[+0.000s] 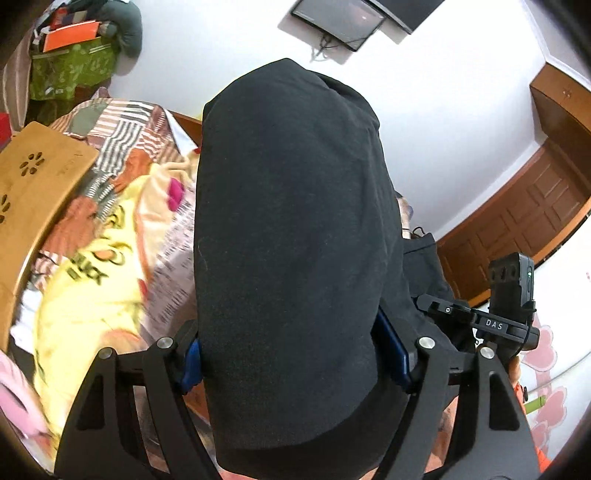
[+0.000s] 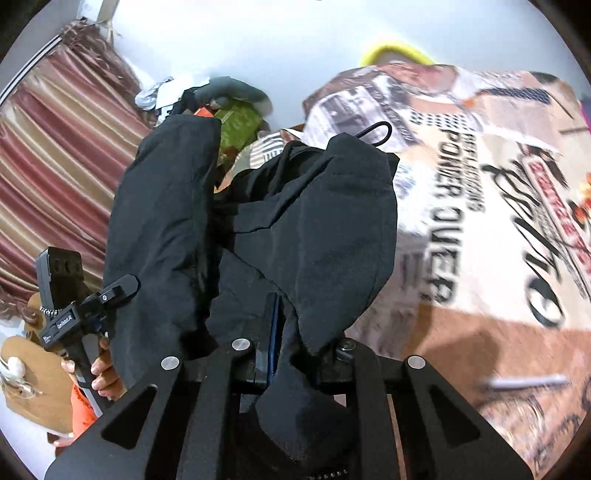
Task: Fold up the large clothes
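Black garment (image 1: 291,229) clamped between both tools' fingers.

This is a home bedroom. A bed (image 1: 122,221) is strewn with printed blankets, with striped curtains (image 2: 55,155), a wooden door (image 1: 524,221) and a wall-mounted screen (image 1: 340,22) around it.

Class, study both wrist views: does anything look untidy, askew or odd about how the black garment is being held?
Yes. The black garment hangs bunched in lumps between both grippers rather than spread flat, and a thin cord loops loose from its top edge. Behind it, the bed cover lies rumpled.
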`<state>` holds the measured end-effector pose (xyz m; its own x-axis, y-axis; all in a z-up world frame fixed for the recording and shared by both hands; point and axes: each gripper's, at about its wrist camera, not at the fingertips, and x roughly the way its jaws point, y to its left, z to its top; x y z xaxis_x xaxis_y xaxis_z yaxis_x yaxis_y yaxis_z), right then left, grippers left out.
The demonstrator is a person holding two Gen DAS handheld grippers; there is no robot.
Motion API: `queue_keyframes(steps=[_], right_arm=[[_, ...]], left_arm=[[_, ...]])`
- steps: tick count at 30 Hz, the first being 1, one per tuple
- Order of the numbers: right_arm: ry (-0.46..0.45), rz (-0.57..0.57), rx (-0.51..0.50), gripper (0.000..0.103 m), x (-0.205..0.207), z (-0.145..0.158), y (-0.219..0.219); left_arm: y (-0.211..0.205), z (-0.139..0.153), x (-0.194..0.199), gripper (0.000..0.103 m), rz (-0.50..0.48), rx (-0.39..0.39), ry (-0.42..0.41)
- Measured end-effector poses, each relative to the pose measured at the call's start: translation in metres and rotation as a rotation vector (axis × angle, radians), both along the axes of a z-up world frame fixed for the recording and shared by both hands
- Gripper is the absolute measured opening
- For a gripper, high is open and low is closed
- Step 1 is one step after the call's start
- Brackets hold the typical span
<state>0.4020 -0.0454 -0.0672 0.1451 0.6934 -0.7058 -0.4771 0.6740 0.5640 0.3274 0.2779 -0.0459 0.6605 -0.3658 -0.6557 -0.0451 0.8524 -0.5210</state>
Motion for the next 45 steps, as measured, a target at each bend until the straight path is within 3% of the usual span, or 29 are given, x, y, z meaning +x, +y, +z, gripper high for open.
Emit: queue_keyframes(steps=[5,8,13,16,22,26,31,35,39,43,45], right_arm=[[0.046,0.009,-0.019,0.013,0.018,-0.045,0.033],[0.124,0.01,-0.051,0.013,0.033,-0.092,0.054],[0.198,0.023,-0.189,0.014,0.041,-0.174,0.076],[0.182,0.016,-0.165,0.019,0.042,-0.18,0.071],[0.147,0.027,-0.239,0.023,0.032,-0.156,0.05],[0.083,0.025,-0.275,0.028,0.014,-0.13,0.032],[-0.109,0.026,-0.296,0.029,-0.016,-0.067,0.027],[-0.245,0.004,-0.218,0.029,-0.046,-0.002,0.014],[-0.441,-0.02,-0.107,0.029,-0.098,0.07,-0.004],[-0.588,-0.049,-0.01,0.029,-0.153,0.115,-0.019],[-0.648,-0.069,0.041,0.029,-0.182,0.128,-0.031]], left_arm=[[0.041,-0.046,0.027,0.077,0.04,-0.016,0.068],[0.059,-0.094,0.041,0.077,0.057,-0.036,0.14],[0.073,-0.19,0.052,0.078,0.095,-0.074,0.3],[0.072,-0.187,0.043,0.08,0.098,-0.075,0.242],[0.069,-0.182,0.042,0.081,0.137,0.019,0.287],[0.06,-0.155,0.024,0.08,0.158,0.133,0.287],[0.035,-0.095,-0.007,0.08,0.15,0.264,0.204],[0.001,-0.028,-0.044,0.08,0.148,0.382,0.078],[-0.042,0.042,-0.098,0.08,0.159,0.505,-0.104],[-0.088,0.098,-0.169,0.08,0.209,0.64,-0.316],[-0.106,0.114,-0.202,0.08,0.229,0.669,-0.402]])
